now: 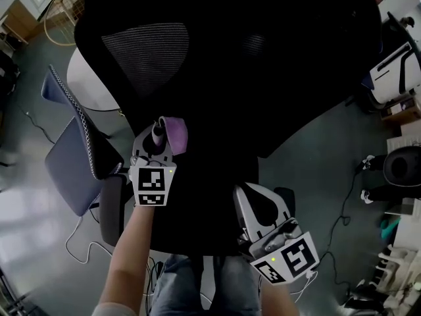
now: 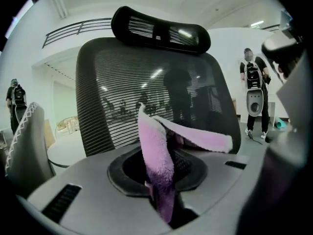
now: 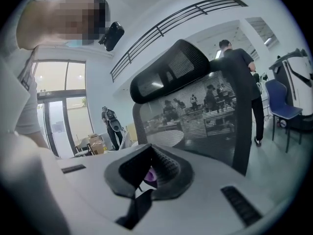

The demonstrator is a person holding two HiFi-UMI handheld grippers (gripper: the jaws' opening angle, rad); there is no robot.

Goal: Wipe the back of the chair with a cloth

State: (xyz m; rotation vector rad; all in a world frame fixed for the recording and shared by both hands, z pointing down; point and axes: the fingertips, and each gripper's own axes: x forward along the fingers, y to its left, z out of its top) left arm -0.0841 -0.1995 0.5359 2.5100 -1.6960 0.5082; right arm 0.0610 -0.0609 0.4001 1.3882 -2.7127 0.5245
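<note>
A black mesh office chair back (image 1: 217,58) fills the head view just ahead of both grippers. My left gripper (image 1: 160,129) is shut on a purple cloth (image 1: 176,134), held up close to the back's lower part. In the left gripper view the cloth (image 2: 156,155) stands up from the shut jaws and folds to the right, in front of the mesh back (image 2: 122,92) and headrest (image 2: 161,28). My right gripper (image 1: 253,199) hangs lower and to the right, jaws together and holding nothing. In its own view it (image 3: 146,175) faces the chair back (image 3: 205,111).
A blue-grey chair (image 1: 72,157) stands at the left beside a white round table (image 1: 92,84). Cables (image 1: 342,222) run over the grey floor. A white machine (image 1: 395,71) sits at the right. A person (image 3: 239,62) stands behind the chair, near a blue chair (image 3: 281,104).
</note>
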